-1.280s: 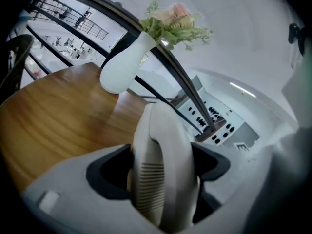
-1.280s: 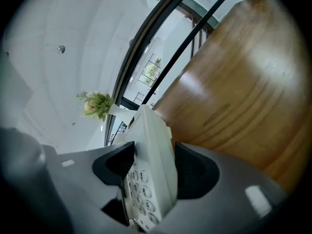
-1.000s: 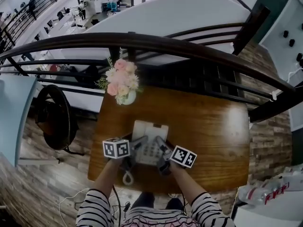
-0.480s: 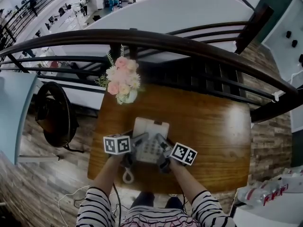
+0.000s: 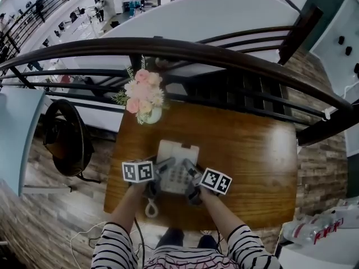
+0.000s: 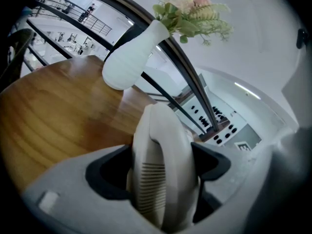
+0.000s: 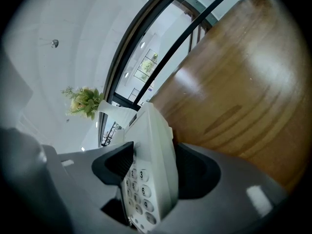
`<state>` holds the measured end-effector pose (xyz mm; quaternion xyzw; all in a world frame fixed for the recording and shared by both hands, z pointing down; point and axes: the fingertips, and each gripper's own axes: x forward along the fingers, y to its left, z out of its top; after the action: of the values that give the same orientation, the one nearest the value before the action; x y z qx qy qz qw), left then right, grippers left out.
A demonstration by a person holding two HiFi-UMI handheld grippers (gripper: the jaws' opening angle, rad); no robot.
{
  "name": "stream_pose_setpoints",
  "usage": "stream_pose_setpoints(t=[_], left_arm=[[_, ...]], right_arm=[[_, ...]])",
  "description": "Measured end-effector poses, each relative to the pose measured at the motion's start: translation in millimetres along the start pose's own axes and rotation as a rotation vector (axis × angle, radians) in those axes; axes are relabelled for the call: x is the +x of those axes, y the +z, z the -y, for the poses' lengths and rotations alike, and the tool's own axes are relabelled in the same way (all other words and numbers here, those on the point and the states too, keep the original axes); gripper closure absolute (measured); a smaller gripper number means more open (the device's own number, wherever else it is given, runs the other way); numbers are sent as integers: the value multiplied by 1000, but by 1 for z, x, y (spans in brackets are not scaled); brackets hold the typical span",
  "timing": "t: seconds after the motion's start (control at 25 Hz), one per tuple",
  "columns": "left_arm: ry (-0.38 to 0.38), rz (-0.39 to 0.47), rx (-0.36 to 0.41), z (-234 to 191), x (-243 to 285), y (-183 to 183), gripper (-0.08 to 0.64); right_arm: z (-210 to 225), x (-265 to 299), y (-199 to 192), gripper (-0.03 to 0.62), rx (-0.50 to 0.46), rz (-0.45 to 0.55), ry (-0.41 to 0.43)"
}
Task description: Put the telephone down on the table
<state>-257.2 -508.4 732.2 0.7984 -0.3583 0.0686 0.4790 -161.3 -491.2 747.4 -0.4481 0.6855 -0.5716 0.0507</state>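
In the head view, the telephone [image 5: 177, 162] sat in the lower middle of the frame, over the near part of the table [image 5: 252, 156]. Its long axis ran away from the person toward the vase [image 5: 149, 115] in the upper left. The left gripper [image 5: 161, 169] held its left side and the right gripper [image 5: 189, 175] its right side, so both hands were equally near. The wood lay directly beneath, so I judged the coming move to be straight down. Whether the base already touched the table could not be told. A coiled cord [image 5: 151, 207] dangled off the near edge. The table top was glossy brown wood with visible grain, and the telephone was a pale, boxy plastic.

In the left gripper view, the jaws were clamped on the handset [image 6: 158, 145], which rose from the lower centre. It was a smooth, rounded white shell with a ribbed grille on its near end. The vase [image 6: 127, 60], a matte white bulb tilted by the lens, stood in the upper middle on the wood [image 6: 53, 111].

In the right gripper view, the jaws gripped the telephone's body edge-on in the lower centre. Round grey keypad buttons [image 7: 138, 189] showed on its left face. Polished wood [image 7: 239, 91] filled the right of the frame.
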Motion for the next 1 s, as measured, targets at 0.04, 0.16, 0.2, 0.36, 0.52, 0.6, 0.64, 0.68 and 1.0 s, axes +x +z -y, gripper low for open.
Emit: stream_pose_setpoints(t=[0.04,0.16,0.2,0.36,0.52,0.6,0.64,0.68,1.0], left_arm=[[-1,4,2,1,0,0,173],[1,17,14,2,-2,0,173],[3,24,21,2,-2,1,173],[12,42,36,2,-3,2,172],[23,57,47,4,-6,3,161],[35,72,51,3,-10,4,155],[41,81,52,2,-11,4,150],[46,90,53,2,-14,5,150],[115,149,124,10,-40,1,150]], right_arm=[[0,0,-1,322,-12,-10,-1],[-2,-1,-2,311,-42,-31,-7],[-2,-1,-3,309,-48,-34,-8],[-4,-2,-2,311,-79,-36,-11],[-5,-4,-2,308,-106,-35,-18],[-5,-7,-2,310,-124,-37,-24],[-5,-9,-2,310,-134,-36,-28],[-5,-10,-1,310,-143,-34,-30],[-11,-32,-1,324,-207,-37,-36]])
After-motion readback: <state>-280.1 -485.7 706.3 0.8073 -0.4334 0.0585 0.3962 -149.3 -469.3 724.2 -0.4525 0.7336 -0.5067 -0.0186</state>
